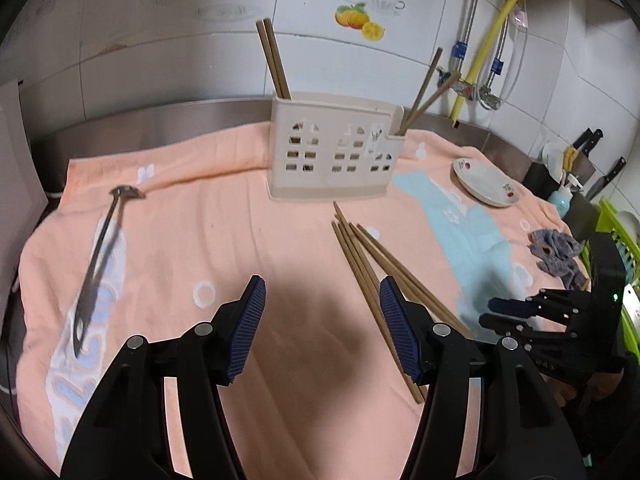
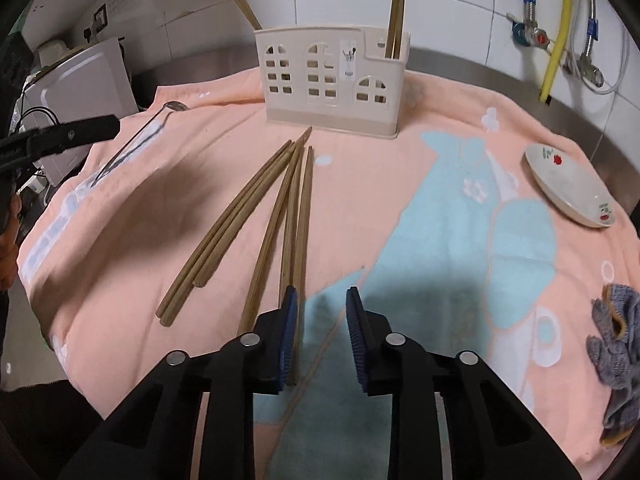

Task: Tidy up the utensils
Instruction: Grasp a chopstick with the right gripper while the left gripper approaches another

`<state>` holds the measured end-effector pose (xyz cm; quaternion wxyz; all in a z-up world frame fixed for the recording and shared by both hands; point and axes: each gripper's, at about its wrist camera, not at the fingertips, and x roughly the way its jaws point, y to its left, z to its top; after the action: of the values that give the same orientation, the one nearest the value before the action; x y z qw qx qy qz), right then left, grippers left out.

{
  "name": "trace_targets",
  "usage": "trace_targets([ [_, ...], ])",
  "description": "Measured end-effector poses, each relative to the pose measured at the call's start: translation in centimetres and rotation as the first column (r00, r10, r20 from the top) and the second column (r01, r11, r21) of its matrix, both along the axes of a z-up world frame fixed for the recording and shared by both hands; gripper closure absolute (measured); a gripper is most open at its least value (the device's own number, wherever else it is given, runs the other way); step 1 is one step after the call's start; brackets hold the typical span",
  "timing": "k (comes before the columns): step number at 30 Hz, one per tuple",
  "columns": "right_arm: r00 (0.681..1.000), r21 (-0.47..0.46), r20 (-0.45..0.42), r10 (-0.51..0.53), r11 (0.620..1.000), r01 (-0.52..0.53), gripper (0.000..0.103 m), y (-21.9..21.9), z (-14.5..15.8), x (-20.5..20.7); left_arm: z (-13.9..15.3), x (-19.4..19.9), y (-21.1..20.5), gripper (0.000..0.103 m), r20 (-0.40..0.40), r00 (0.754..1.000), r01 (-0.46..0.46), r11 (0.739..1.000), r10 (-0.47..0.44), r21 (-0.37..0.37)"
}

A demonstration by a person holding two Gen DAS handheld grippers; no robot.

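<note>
We are reaching for the loose chopsticks (image 2: 256, 216) at 10 o'clock of our empty, part-open right hand-held gripper (image 2: 322, 336); next, close on one for the holder (image 2: 332, 76).

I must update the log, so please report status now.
Both grippers, left and right, open, empty. Loose chopsticks on towel before holder. Nothing blocking.

Dim indoor light, soft shadows on towel (image 1: 192, 240), fisheye-warped dark corners, slight blur
</note>
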<state>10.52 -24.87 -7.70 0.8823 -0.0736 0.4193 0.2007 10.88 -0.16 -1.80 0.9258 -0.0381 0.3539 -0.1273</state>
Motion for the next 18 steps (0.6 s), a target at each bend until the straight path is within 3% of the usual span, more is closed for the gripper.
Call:
trace_targets([
  [18, 0.999, -0.031, -0.035, 0.042, 0.999, -0.043, 0.091, 1.6, -1.6, 1.2, -4.4, -2.1, -2.2, 0.044, -0.116, 0.991, 0.063, 0.998, -0.063, -0.006],
])
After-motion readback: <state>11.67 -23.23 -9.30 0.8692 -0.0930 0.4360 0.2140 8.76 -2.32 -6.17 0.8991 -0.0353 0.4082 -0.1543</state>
